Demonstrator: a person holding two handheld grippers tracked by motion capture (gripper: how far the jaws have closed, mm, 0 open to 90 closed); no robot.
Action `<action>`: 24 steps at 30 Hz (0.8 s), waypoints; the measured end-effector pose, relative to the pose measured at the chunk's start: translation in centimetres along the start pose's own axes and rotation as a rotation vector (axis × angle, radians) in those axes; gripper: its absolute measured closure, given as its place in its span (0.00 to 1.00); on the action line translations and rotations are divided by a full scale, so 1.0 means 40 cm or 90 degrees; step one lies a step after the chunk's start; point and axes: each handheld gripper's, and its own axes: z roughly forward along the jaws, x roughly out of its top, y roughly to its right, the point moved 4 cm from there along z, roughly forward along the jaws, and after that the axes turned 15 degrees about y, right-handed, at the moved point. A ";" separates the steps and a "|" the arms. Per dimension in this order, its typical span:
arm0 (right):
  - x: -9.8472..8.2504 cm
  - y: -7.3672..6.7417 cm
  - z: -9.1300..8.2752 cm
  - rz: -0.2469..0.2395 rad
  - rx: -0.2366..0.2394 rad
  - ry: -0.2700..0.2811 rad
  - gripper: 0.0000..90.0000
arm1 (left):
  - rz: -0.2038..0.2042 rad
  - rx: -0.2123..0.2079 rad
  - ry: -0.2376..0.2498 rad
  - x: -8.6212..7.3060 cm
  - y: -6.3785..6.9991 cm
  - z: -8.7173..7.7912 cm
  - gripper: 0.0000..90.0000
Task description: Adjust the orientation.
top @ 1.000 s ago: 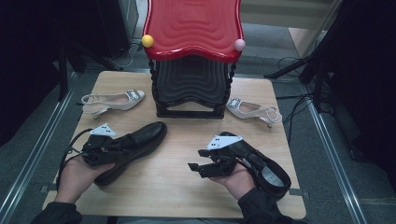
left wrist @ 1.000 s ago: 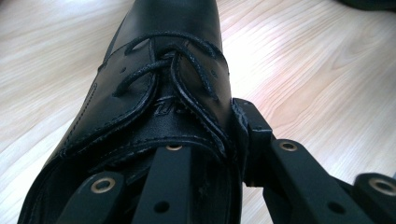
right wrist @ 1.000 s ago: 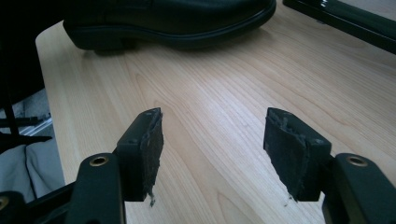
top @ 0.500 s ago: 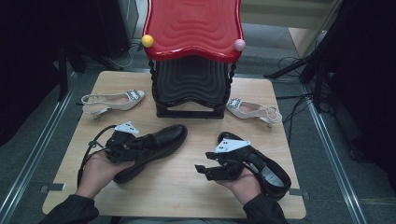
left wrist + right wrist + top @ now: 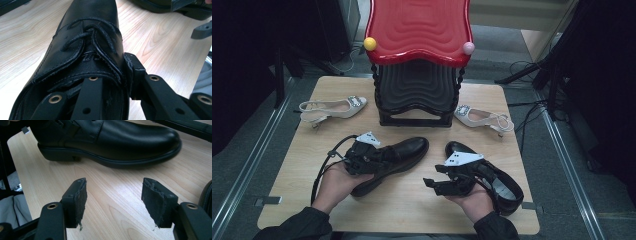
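Counting 2 black shoes (image 5: 394, 159), 2 pale heels (image 5: 332, 107); left gripper (image 5: 371, 159) clamps 1 shoe, right gripper (image 5: 113, 203) wide, empty.

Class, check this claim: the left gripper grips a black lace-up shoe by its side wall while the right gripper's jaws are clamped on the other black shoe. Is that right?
Not quite. The right gripper holds nothing: the right gripper view shows its jaws standing open over bare table. The left gripper does grip the black lace-up shoe by its side wall.

A recording lab or studio, not a home. A lone wooden table (image 5: 412, 210) stands on grey carpet, ringed by dark stands (image 5: 557, 70) and loose cables (image 5: 532, 107) (floor rails (image 5: 242, 185) too).
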 end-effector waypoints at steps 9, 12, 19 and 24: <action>-0.001 -0.001 0.016 0.000 -0.003 0.000 0.43 | 0.021 0.013 0.005 -0.007 0.024 0.048 0.86; -0.002 -0.002 0.024 -0.002 -0.001 -0.001 0.43 | 0.021 0.007 0.004 -0.014 0.027 0.054 0.85; 0.000 0.003 0.041 0.005 -0.007 0.002 0.44 | 0.029 -0.011 -0.003 -0.018 0.026 0.047 0.75; -0.002 -0.001 0.045 0.004 -0.006 -0.004 0.44 | 0.009 -0.038 -0.010 -0.019 0.017 0.021 0.61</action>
